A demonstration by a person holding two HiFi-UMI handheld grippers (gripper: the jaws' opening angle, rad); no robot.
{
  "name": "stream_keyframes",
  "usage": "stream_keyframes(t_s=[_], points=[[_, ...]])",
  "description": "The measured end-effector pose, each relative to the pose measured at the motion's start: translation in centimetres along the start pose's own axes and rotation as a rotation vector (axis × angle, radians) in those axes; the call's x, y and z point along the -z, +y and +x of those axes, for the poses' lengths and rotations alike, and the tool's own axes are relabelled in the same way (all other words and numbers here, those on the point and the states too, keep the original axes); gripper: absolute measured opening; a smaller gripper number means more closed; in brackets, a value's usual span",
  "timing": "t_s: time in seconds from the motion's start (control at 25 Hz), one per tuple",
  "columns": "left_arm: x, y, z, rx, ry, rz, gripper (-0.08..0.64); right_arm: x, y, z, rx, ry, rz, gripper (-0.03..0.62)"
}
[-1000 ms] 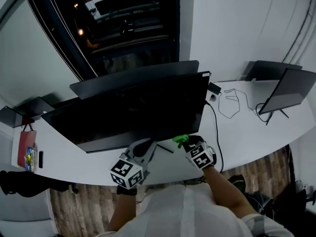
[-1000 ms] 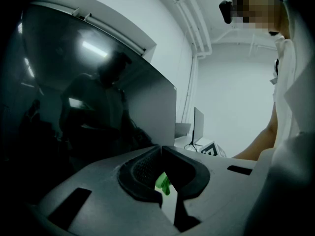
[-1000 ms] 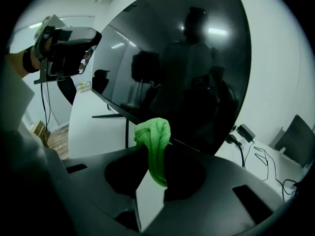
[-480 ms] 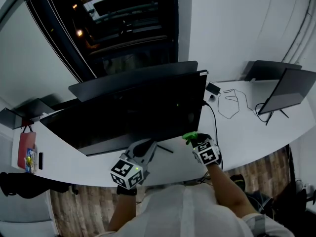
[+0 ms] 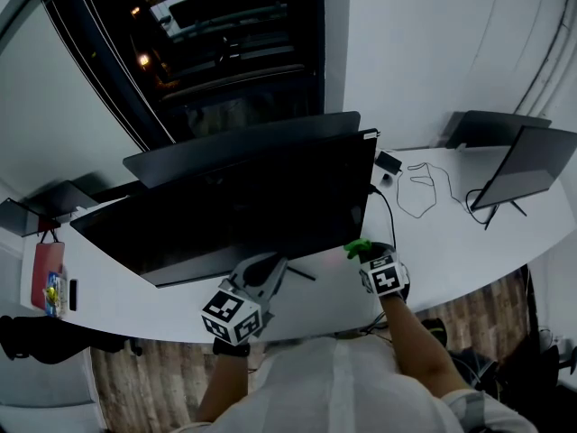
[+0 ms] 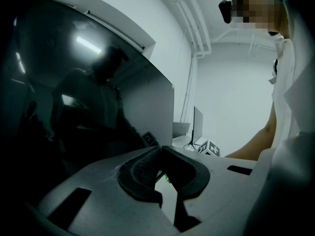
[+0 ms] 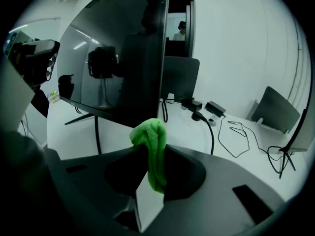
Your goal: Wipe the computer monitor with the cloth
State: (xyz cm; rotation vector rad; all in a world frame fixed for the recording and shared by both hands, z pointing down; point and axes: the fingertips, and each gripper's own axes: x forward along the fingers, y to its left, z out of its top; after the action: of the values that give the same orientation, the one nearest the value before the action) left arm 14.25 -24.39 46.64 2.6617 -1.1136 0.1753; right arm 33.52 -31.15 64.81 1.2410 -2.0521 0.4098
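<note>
Two grippers, so which one has the cloth?
The right gripper (image 7: 150,157). Its jaws are clamped on the green cloth (image 7: 153,144), which bunches up above the tips and hangs down between them.
And the left gripper (image 6: 159,152)?
Jaws together at the tips, nothing in them. It sits low over the table (image 5: 444,234), below the middle of the monitor's bottom edge.
Where is the monitor (image 5: 242,204) from the cloth?
Ahead and off to the left. The cloth is near the lower right corner of the screen; whether it touches the glass, I cannot tell. In the right gripper view the screen's right edge stands upright just above the cloth, and the dark panel spreads away leftward.
Long axis?
Side to side along the table, so I judge a wipe would have to travel leftward and upward from that corner.
Which hand is nearer?
The right one, and it alone carries the cloth.
</note>
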Motion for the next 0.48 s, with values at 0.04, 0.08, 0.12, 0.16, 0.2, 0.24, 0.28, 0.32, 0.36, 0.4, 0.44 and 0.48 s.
stream_keyframes(t_s=[0.04,0.08,0.12,0.16,0.2,0.24,0.28,0.32,0.36,0.4,0.44,0.48], points=[[0.0,0.0,0.0,0.000,0.001,0.000,0.021,0.3,-0.4,0.1,0.016,0.014,0.013,0.069],[0.1,0.0,0.1,0.000,0.001,0.000,0.021,0.8,-0.8,0.2,0.031,0.030,0.036,0.068],[0.1,0.0,0.1,-0.001,0.002,0.000,0.021,1.4,-1.2,0.4,0.041,0.046,0.071,0.069],[0.2,0.0,0.0,-0.002,0.002,-0.001,0.021,1.9,-1.6,0.5,0.047,0.056,0.113,0.069],[0.2,0.0,0.0,-0.004,0.003,-0.001,0.021,2.0,-2.2,0.5,0.056,0.053,0.151,0.067],[0.1,0.1,0.0,-0.007,0.003,-0.001,0.021,1.6,-2.8,0.3,0.067,0.039,0.186,0.067],[0.1,0.1,-0.1,-0.009,0.003,-0.002,0.021,1.1,-3.3,-0.1,0.075,0.024,0.223,0.067],[0.1,0.2,-0.1,-0.012,0.002,-0.003,0.021,0.6,-3.8,-0.5,0.077,0.010,0.263,0.067],[0.1,0.2,-0.1,-0.014,0.001,-0.003,0.021,0.3,-4.0,-0.6,0.072,-0.003,0.298,0.069],[0.1,0.2,-0.1,-0.015,0.000,-0.003,0.021,0.0,-4.2,-0.6,0.062,-0.018,0.323,0.067],[0.1,0.2,-0.1,-0.017,0.000,-0.003,0.021,-0.3,-4.1,-0.6,0.050,-0.031,0.336,0.069],[0.0,0.3,-0.1,-0.018,-0.001,-0.002,0.021,-0.6,-4.0,-0.6,0.038,-0.041,0.340,0.067]])
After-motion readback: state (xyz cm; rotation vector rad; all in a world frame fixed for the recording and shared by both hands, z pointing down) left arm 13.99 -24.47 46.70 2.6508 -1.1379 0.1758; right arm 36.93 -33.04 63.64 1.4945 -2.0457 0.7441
